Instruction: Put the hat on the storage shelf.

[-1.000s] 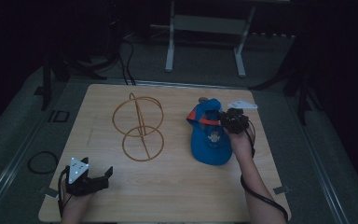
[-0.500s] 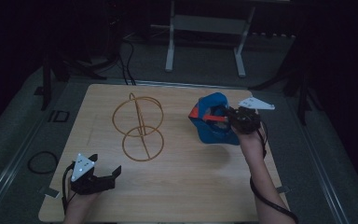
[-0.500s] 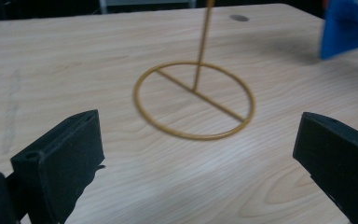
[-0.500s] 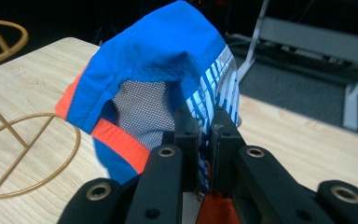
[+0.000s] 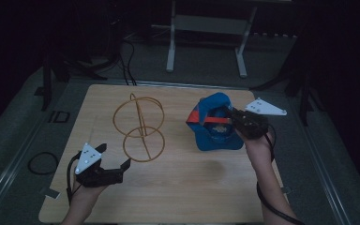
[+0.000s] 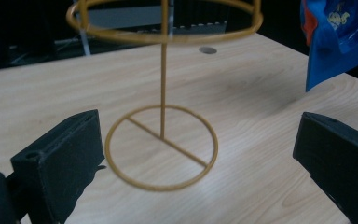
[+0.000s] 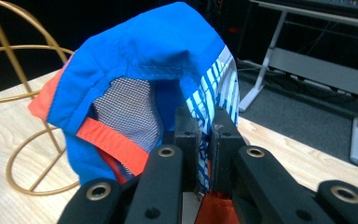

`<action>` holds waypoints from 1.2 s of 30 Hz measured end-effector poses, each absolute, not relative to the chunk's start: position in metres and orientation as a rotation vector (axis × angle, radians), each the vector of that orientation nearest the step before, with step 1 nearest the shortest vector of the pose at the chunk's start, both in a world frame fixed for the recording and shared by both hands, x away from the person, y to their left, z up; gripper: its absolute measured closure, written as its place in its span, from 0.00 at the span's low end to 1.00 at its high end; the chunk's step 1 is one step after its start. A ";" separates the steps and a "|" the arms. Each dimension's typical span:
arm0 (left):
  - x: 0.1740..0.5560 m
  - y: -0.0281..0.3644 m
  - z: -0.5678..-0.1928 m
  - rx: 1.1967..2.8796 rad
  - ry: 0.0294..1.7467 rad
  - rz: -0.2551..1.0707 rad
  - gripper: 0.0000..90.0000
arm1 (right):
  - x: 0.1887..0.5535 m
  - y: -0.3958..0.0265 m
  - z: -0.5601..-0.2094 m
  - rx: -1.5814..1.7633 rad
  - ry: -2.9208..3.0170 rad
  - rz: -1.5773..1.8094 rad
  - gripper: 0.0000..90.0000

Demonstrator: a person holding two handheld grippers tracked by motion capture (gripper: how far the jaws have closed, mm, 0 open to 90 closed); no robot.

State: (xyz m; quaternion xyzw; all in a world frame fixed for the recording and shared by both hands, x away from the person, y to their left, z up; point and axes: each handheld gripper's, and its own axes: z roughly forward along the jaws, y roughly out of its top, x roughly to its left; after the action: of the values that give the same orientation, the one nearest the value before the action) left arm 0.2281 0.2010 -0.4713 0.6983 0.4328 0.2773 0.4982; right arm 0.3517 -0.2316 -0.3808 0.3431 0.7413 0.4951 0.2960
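Right gripper (image 5: 232, 118) at the table's (image 5: 178, 201) right side, jaws pinched tight on the edge of a blue cap (image 5: 214, 123) with orange trim, holding it lifted off the surface. Left gripper (image 5: 115, 168) near the left front, jaws wide apart and empty, facing the gold wire stand (image 5: 138, 127), which stands upright mid-table left of the cap.

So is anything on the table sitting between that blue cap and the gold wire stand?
Nothing visible does. The right gripper holds the blue fabric cap lifted, and only bare wooden table lies between it and the gold wire stand. The left gripper waits open, nearer the person.
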 end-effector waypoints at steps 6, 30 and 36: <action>0.233 0.192 -0.456 1.697 1.008 0.668 0.02 | 0.337 -0.229 -0.375 0.864 1.979 1.340 0.94; 0.267 0.115 -0.393 1.792 0.803 0.588 0.04 | 0.304 -0.207 -0.378 0.746 2.029 1.399 0.94; 0.274 0.098 -0.386 1.819 0.767 0.587 0.07 | 0.300 -0.202 -0.378 0.722 2.046 1.409 0.94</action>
State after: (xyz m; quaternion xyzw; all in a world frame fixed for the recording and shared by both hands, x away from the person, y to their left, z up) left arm 0.2740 0.0980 -0.3863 0.7572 0.3192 0.2442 0.5149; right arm 0.3005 -0.2017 -0.3785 0.2684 0.7606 0.5239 0.2737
